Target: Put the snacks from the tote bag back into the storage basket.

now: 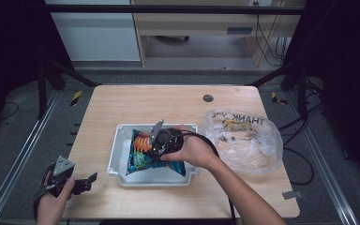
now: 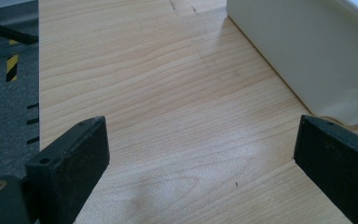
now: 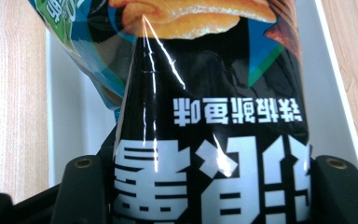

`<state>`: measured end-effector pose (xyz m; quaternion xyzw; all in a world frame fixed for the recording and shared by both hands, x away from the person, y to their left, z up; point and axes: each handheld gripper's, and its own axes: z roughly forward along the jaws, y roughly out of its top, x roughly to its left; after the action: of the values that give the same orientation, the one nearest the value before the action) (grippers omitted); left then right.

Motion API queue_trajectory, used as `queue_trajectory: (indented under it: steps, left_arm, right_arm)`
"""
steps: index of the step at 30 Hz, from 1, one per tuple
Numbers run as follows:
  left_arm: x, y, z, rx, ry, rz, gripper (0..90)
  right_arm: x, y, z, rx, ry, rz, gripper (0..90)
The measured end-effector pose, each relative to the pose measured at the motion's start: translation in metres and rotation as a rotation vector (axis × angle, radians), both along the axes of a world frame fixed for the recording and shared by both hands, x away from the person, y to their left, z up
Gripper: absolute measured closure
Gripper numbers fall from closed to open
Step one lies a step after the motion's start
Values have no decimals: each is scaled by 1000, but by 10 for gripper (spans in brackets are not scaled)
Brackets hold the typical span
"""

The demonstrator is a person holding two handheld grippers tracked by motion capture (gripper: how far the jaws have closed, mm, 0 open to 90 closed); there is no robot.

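Observation:
A glossy black, blue and orange snack bag (image 1: pixel 143 157) sits in the white plastic bin (image 1: pixel 117 157) at the table's middle. My right gripper (image 1: pixel 157 150) is over the bin, shut on the snack bag (image 3: pixel 209 140), whose black printed end is squeezed between both jaws in the right gripper view. My left gripper (image 1: pixel 93 178) rests low at the table's front left edge, open, with bare wood between its jaws. In the left gripper view my left gripper (image 2: pixel 200 163) faces the bin's white outer wall (image 2: pixel 307 51) ahead to the right.
A clear plastic shopping bag (image 1: pixel 243 140) with printed lettering and some items inside lies to the right of the bin. A dark round cable hole (image 1: pixel 208 98) sits near the table's far edge. The wooden table (image 1: pixel 136 103) is bordered by dark floor and metal rails.

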<state>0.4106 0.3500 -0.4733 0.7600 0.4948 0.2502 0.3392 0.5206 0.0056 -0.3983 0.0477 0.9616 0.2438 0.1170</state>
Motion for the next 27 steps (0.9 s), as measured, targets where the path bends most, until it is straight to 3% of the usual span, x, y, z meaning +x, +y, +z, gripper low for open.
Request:
queue_trajectory:
  steps: [27]
  left_arm:
    - [0,0,0,-3,1,-2,31]
  right_arm:
    - [5,8,-14,-32,26,8,389]
